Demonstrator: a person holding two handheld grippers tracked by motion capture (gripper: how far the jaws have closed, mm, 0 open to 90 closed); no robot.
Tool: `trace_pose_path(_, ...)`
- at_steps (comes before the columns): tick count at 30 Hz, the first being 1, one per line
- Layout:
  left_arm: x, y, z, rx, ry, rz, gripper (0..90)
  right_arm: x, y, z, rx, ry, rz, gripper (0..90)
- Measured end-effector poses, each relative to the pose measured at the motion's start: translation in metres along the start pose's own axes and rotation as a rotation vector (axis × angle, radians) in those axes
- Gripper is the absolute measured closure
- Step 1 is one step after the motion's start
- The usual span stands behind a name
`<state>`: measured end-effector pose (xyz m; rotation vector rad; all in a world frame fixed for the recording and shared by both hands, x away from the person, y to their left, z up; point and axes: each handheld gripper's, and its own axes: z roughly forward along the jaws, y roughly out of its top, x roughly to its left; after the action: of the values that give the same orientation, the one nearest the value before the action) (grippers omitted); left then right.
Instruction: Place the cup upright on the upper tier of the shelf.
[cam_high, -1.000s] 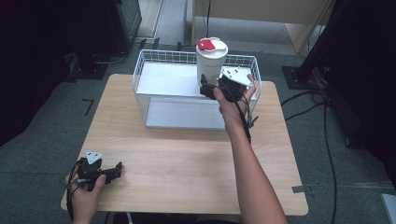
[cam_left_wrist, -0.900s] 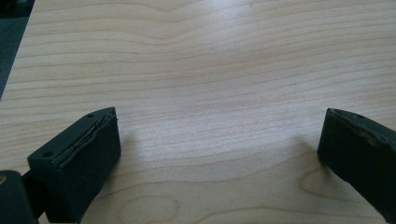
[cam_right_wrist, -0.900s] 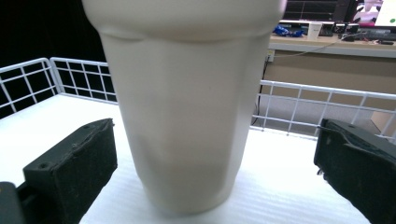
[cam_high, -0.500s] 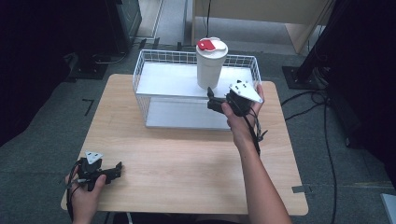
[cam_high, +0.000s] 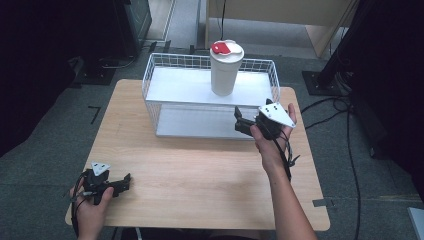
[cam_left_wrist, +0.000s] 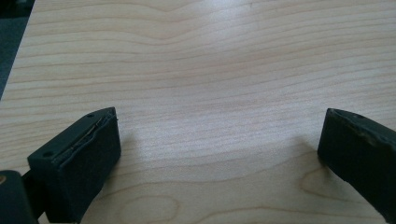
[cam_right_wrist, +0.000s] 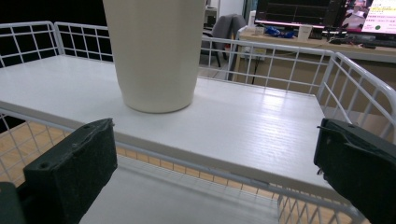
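Now the right gripper (cam_high: 246, 120) has let go of the cup (cam_high: 226, 70) and pulled back toward the person, so the cup looks put away. It stands upright on the top shelf of the wire rack (cam_high: 156, 75), just beyond the wide-open jaws. The left gripper (cam_high: 120, 184) rests on the table (cam_high: 200, 170), open too, holding nothing.

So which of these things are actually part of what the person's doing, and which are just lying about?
Part of the job, as far as I can judge:
- cream cup
- white wire rack
- right tool, open

Just there:
- left tool, open, idle
- wooden table
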<state>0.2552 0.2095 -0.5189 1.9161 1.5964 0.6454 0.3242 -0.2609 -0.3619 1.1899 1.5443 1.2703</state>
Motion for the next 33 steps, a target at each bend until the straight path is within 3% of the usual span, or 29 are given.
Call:
trace_pose_path(7,0.0,0.0,0.0,0.002,-0.001,0.001,0.0,-0.008,-0.012,-0.014,0.006,-0.014,-0.016,0.0)
trace_pose_path(33,0.0,0.0,0.0,0.002,-0.001,0.0,0.0,-0.054,-0.064,-0.058,0.068,-0.09,0.018,0.0)
